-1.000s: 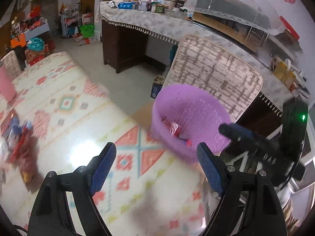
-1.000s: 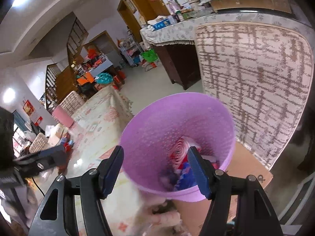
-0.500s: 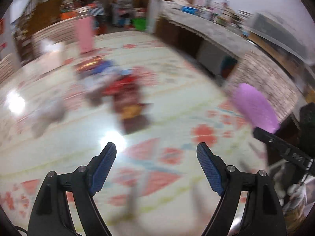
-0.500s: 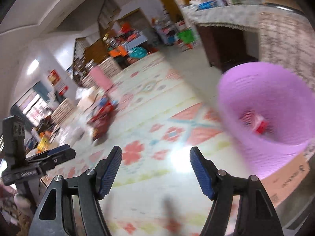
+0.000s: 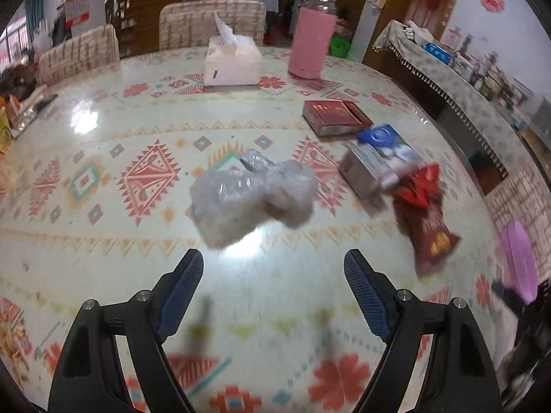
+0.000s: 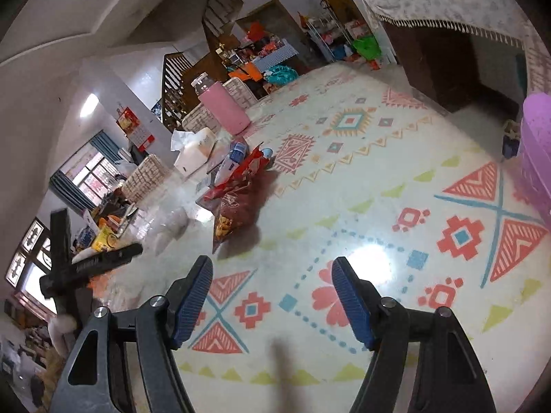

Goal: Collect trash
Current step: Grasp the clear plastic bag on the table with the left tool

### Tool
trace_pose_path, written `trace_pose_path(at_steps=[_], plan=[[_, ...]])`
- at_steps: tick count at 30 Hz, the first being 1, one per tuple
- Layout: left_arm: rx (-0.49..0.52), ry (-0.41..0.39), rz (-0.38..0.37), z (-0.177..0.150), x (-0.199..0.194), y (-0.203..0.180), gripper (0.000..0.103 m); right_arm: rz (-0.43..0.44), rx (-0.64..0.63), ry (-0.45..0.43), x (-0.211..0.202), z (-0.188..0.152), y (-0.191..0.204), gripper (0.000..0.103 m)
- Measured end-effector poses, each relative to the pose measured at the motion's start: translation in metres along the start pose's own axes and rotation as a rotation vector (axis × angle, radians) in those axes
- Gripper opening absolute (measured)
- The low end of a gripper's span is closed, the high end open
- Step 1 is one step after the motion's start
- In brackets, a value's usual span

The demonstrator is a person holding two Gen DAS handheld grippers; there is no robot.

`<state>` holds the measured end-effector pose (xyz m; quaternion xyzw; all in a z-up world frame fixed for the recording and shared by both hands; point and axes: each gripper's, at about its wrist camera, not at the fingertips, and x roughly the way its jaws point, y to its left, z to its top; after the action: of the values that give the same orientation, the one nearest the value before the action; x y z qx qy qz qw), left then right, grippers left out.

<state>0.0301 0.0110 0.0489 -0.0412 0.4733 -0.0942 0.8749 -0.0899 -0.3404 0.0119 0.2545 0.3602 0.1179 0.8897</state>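
Looking down my left tool [image 5: 272,296], I see the crumpled bag [image 5: 253,199] dead ahead, just beyond the tips and a little left of centre between them. Its long axis runs across my view, left to right, so the wide-open, empty jaws would straddle it along its length unless I take the narrower waist. My right tool [image 6: 272,301] is also empty, its jaws opening with nothing between them, and it points at bare counter [image 6: 361,206]. From there the red snack packet [image 6: 237,203] lies ahead and to the left, with the bag further left again. So I judge the left tool is the nearer one for the bag. The purple bin [image 5: 520,261] sits off at the counter's right edge.
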Motion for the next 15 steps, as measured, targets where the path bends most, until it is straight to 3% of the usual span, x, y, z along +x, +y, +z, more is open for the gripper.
trace_pose_path(at_steps=[9,15], plan=[[-0.015,-0.014,0.003,0.049,0.046,-0.008,0.083,-0.036,-0.121,-0.001,0.003,-0.005,0.019,0.079],[-0.018,0.073,0.091,0.044,0.077,-0.011,0.082,-0.032,-0.117,-0.007,0.003,-0.005,0.017,0.079]])
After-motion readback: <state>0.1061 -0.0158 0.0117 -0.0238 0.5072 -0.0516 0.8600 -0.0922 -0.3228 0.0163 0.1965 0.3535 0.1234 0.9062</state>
